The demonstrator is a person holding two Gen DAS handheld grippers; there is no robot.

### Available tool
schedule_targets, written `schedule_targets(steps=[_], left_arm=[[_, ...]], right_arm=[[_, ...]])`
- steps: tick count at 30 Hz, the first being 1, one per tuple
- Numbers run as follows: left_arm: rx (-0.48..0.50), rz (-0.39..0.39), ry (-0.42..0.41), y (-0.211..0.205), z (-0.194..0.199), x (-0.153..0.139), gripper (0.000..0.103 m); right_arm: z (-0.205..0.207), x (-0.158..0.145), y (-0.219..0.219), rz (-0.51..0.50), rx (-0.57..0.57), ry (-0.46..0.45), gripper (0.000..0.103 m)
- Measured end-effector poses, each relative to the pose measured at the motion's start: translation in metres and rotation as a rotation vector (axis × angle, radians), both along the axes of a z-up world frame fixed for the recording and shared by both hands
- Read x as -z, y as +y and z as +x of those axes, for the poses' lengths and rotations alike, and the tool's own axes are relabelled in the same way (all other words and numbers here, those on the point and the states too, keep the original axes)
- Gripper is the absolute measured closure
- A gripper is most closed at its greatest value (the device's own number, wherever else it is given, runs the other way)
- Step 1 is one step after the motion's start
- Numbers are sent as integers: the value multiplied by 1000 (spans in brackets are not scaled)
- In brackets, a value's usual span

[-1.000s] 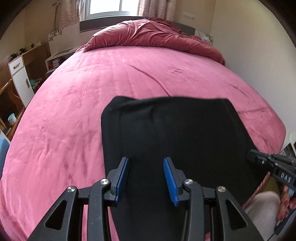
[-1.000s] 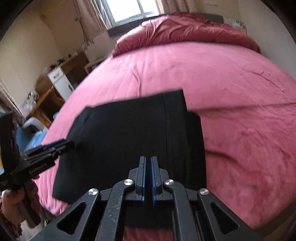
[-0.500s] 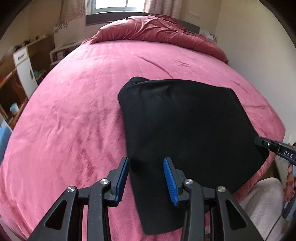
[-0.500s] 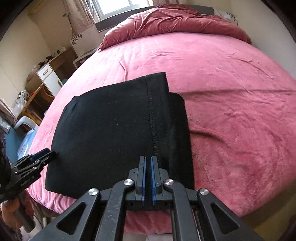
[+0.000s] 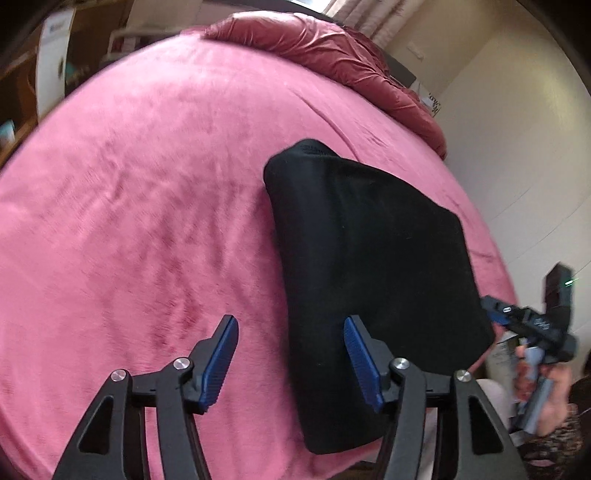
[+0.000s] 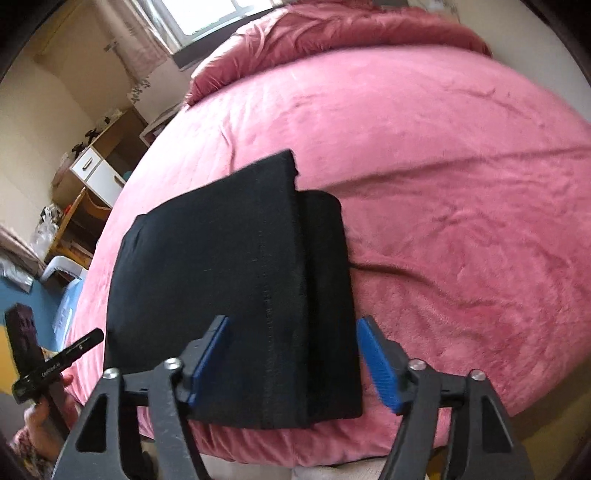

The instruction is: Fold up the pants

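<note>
We held the left gripper [image 5: 290, 360] and right gripper [image 6: 293, 360] with fingers spread, gripping nothing. The folded black pants [image 6: 236, 288] lay at the bed's [image 6: 443, 184] near edge, long axis toward the rumpled quilt [image 6: 332, 40] beyond.

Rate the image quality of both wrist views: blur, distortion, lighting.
Left wrist view: motion blur smears the pink bedspread; fisheye bulges the bed; black pants show almost no fabric detail. Right wrist view: mild blur, the same bulging, the window blown out, the pants' seam faintly visible.
</note>
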State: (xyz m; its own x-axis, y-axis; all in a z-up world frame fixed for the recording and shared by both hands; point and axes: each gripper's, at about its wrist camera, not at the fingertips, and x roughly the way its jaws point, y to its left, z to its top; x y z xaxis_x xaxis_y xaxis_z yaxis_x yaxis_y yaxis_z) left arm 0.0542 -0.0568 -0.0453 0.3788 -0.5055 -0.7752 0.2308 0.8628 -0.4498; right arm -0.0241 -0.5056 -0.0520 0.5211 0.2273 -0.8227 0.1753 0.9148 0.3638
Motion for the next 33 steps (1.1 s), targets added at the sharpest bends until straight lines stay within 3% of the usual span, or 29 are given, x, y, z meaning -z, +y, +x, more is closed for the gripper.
schedule_targets(steps=[4, 10, 18, 24, 27, 32, 33], left_arm=[[52, -50, 47, -6, 9, 11, 41], [138, -51, 71, -23, 22, 16, 40], [201, -68, 84, -39, 35, 18, 40], [184, -172, 167, -30, 43, 33, 40], [177, -214, 192, -26, 40, 40, 40], [192, -208, 184, -36, 43, 39, 40], [199, -196, 176, -40, 43, 37, 41]], right_arm=[[14, 16, -9, 81, -26, 45, 21], [32, 45, -26, 251, -30, 100, 20], [48, 73, -41, 433, -26, 90, 19], [50, 74, -48, 450, -36, 90, 19], [49, 69, -51, 386, -69, 82, 18], [55, 72, -44, 407, -91, 70, 17], [57, 74, -38, 421, -98, 70, 21]])
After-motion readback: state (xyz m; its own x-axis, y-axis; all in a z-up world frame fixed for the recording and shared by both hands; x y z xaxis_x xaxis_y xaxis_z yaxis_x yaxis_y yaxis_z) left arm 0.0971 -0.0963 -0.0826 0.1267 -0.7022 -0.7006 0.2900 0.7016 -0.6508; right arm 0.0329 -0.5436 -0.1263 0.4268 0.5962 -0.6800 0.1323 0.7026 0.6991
